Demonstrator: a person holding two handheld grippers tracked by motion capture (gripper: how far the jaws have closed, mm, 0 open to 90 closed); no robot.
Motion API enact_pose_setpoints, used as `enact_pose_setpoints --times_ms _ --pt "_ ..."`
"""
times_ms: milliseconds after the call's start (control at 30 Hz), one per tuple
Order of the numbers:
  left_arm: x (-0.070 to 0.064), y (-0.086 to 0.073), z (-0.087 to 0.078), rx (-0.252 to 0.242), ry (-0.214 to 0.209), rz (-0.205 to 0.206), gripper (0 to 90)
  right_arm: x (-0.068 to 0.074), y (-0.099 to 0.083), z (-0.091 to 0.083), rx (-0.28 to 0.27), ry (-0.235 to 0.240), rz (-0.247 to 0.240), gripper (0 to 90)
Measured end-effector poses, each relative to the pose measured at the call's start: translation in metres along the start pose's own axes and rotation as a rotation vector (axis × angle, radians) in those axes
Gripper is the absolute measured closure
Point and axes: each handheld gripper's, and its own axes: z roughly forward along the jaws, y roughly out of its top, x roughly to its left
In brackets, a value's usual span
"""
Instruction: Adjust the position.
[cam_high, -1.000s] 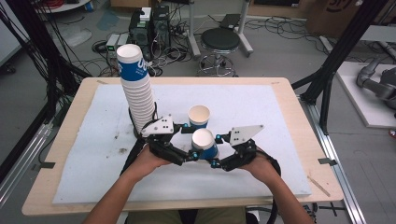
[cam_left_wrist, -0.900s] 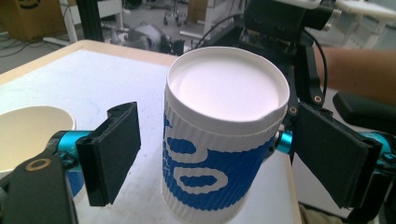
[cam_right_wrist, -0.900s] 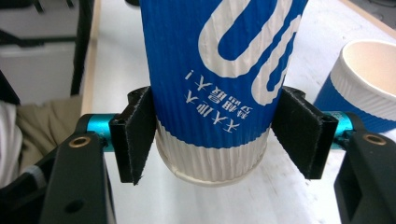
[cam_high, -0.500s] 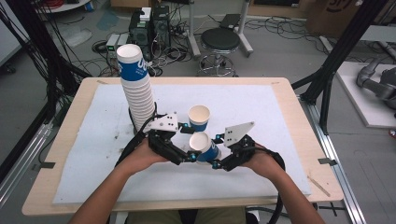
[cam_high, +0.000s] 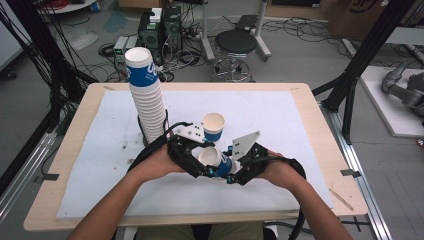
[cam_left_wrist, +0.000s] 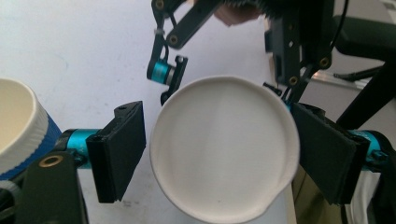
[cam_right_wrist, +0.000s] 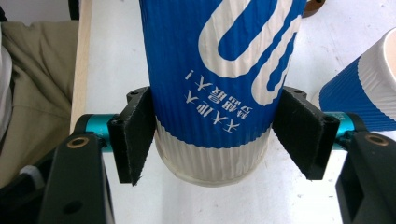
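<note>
While the right gripper (cam_high: 231, 172) clamps the lower body of a blue-and-white paper cup (cam_high: 216, 161) between its pads, the cup is held tilted above the white table mat (cam_high: 300, 130). The left gripper (cam_high: 200, 169) stands open around the cup's rim, one pad touching. A second cup (cam_high: 213, 126) stands just behind, beside the tall cup stack (cam_high: 147, 100).

Evenly lit from overhead, diffuse; only soft, short shadows under the tall stack of blue-and-white ribbed paper cups (cam_high: 146, 95) on the white padded table cover (cam_high: 280, 120). High view soft, low in detail. Near overexposure inside the white round cup mouth (cam_left_wrist: 224, 149). Sharp print on the blue corrugated cup wall (cam_right_wrist: 219, 70); blurred backgrounds.
</note>
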Motion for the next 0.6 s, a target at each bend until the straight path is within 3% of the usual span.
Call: enact_pose_setpoints --times_ms 267,400,467,600 --pt "-0.0001 -0.002 0.0067 0.066 -0.025 0.001 27.7 0.0038 0.0014 0.0041 0.062 0.007 -0.02 31.8" --pt "-0.0016 -0.0029 0.0072 0.066 -0.019 0.029 29.9 0.0049 0.0017 0.006 0.081 0.014 -0.016 29.6" --pt "-0.0013 -0.0034 0.0058 0.047 -0.017 0.037 29.9 0.0044 0.0007 0.0056 0.069 0.014 -0.007 27.3" --pt "-0.0006 -0.0056 0.0014 -0.01 -0.025 0.024 29.9 0.0044 -0.0042 0.0014 -0.019 -0.002 0.04 20.4"
